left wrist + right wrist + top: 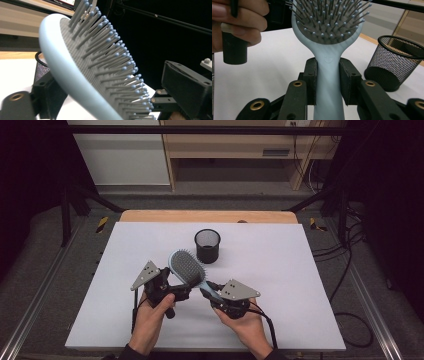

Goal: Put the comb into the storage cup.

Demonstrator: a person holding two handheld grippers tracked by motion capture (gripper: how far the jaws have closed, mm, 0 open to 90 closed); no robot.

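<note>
Above white table, right claw around hairbrush.

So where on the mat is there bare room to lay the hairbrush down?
The white mat lies bare left and right of the mesh cup and along its far edge. It is crowded at near centre, where both grippers meet around the hairbrush.

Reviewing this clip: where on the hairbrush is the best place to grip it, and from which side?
The handle, from its end: it is narrow, smooth and flat-sided. The right gripper already clamps the hairbrush there. The wide, bristled head gives pads poor purchase.
</note>
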